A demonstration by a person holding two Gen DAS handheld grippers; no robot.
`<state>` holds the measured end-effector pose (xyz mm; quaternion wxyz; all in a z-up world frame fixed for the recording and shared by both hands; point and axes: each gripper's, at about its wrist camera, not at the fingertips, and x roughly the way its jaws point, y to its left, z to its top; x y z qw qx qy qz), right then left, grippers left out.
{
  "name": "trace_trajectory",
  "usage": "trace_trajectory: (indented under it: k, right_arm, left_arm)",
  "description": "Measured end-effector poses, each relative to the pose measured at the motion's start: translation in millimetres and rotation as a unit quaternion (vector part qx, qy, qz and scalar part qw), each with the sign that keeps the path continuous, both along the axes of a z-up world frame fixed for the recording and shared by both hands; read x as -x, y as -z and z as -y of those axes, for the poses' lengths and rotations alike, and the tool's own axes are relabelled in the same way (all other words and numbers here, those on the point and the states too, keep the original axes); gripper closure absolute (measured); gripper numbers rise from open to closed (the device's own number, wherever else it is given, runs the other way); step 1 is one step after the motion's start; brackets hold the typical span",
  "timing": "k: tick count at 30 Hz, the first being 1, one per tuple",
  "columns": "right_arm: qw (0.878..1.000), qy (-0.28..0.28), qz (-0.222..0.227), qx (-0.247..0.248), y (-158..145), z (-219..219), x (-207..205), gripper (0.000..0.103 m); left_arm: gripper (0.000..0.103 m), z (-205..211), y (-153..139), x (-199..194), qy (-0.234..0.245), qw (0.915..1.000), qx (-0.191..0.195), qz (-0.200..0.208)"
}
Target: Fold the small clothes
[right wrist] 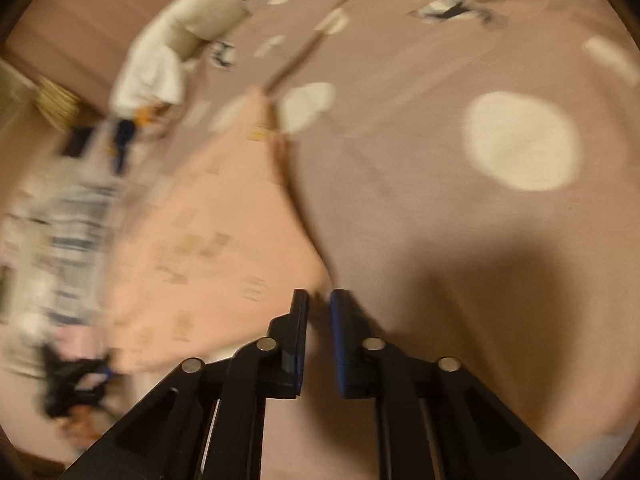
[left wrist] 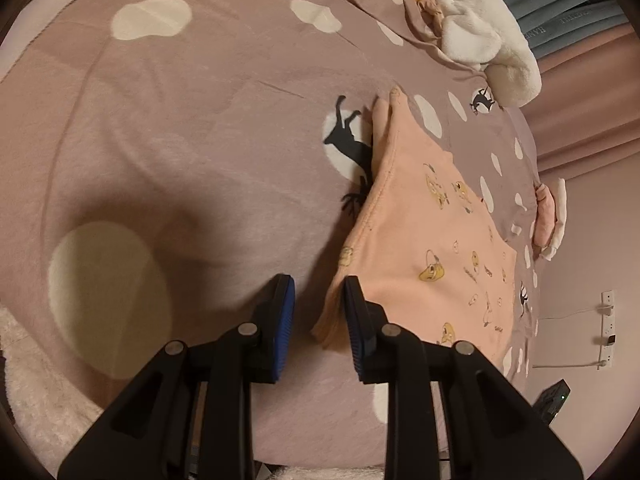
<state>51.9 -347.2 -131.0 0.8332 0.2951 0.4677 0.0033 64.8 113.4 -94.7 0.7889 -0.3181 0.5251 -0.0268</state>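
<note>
Only lettering in sight: faint pale capitals along grey-blue padded headboard (left wrist: 568,20), about 1 o'clock in left wrist view, running sideways and mostly too small to read; one fragment looks like "HAN", rest illegible. Peach garment (left wrist: 432,240) bears small yellow cartoon prints with tiny dark marks beside them, possibly script, not legible. Bedspread (left wrist: 200,140) carries black deer silhouettes on white discs, no words. Right wrist view heavily blurred; nothing readable there.
</note>
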Motion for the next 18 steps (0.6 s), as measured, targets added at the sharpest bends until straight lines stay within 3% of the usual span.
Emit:
trace_trajectory:
  k: [2,5,7,10,12,14,15,16,18]
  right_arm:
    - [0.998,0.013,-0.017,0.061,-6.9,-1.1,7.0,0.1]
    - [0.997,0.033,-0.022,0.065,-14.1,3.8,18.7,0.1]
    - [0.998,0.03,-0.022,0.054,-16.4,3.5,23.9,0.1]
    - [0.999,0.014,-0.006,0.041,-17.5,-4.1,30.4,0.097]
    - [1.0,-0.002,0.001,0.008,-14.3,-11.7,29.3,0.082]
    - [0.999,-0.011,0.006,-0.038,-8.4,-17.2,25.0,0.037]
    - [0.998,-0.01,0.009,-0.055,-6.3,-19.4,22.7,0.033]
    - [0.997,-0.012,0.015,-0.07,-4.1,-21.7,22.3,0.032]
    - [0.997,-0.013,0.024,-0.077,-5.1,-28.0,23.5,0.032]
  left_arm:
    - [0.077,0.3,-3.3,3.6,0.003,0.9999,-0.011,0.002]
    - [0.079,4.7,-11.4,10.6,0.007,0.9991,-0.04,0.015]
    - [0.073,5.9,-15.9,15.3,0.002,0.9988,-0.041,0.026]
    - [0.054,8.0,-24.1,23.6,-0.008,0.9975,-0.051,0.048]
    - [0.034,9.9,-31.6,30.0,-0.017,0.996,-0.049,0.073]
    - [0.019,10.8,-36.5,36.9,-0.022,0.9947,-0.041,0.092]
    - [0.014,11.1,-39.0,41.4,-0.025,0.9938,-0.034,0.103]
    - [0.013,10.7,-40.9,48.4,-0.025,0.9925,-0.022,0.118]
    - [0.001,12.6,-41.4,57.4,-0.014,0.9896,-0.009,0.143]
